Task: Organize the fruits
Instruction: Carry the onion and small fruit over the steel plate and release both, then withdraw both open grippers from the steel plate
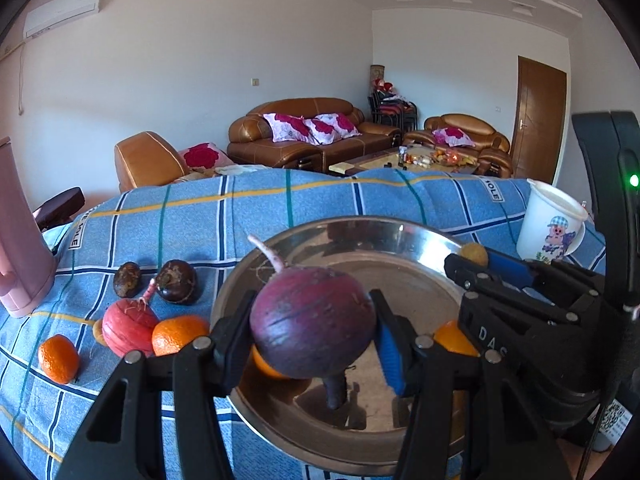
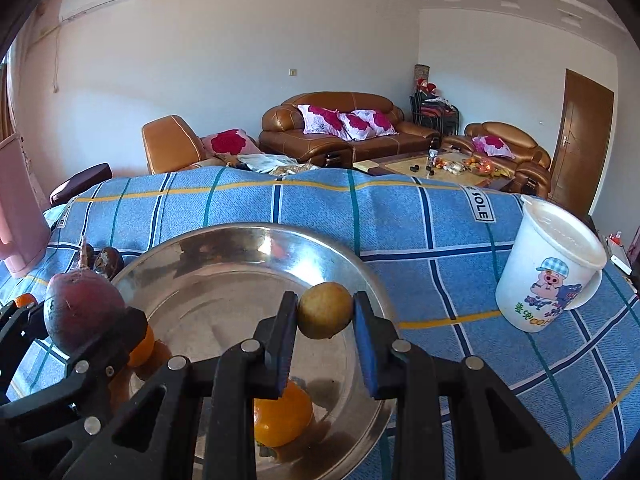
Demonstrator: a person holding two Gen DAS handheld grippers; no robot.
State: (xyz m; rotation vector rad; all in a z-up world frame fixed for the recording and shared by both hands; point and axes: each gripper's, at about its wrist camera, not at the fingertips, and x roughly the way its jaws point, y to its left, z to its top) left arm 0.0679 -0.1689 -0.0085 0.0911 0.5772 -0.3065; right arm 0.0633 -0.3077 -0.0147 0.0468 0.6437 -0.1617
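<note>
The left gripper (image 1: 314,338) is clamped partway closed on a dark purple radish (image 1: 312,320), one pad pressing each side and its thin root pointing up and away. Straight below those jaws lies a round metal plate (image 1: 340,236), with an orange (image 1: 264,362) on it just under the radish and a second orange (image 1: 452,338) to the right of the jaws.

The right gripper (image 2: 325,316) is closed tight on a small yellow-brown fruit (image 2: 325,316), held between its pads above the same plate (image 2: 224,248). An orange (image 2: 284,416) rests on the plate directly beneath these jaws.

To the left of the left jaws, on the blue checked cloth (image 1: 240,208), sit a red radish (image 1: 128,332), two more oranges (image 1: 178,334) (image 1: 58,358) and two dark round fruits (image 1: 176,282) (image 1: 126,279). Farther left stands a pink jug (image 1: 20,248). To the right of the right jaws, well apart, a white cup (image 2: 548,276) with a cartoon print stands on the cloth.
</note>
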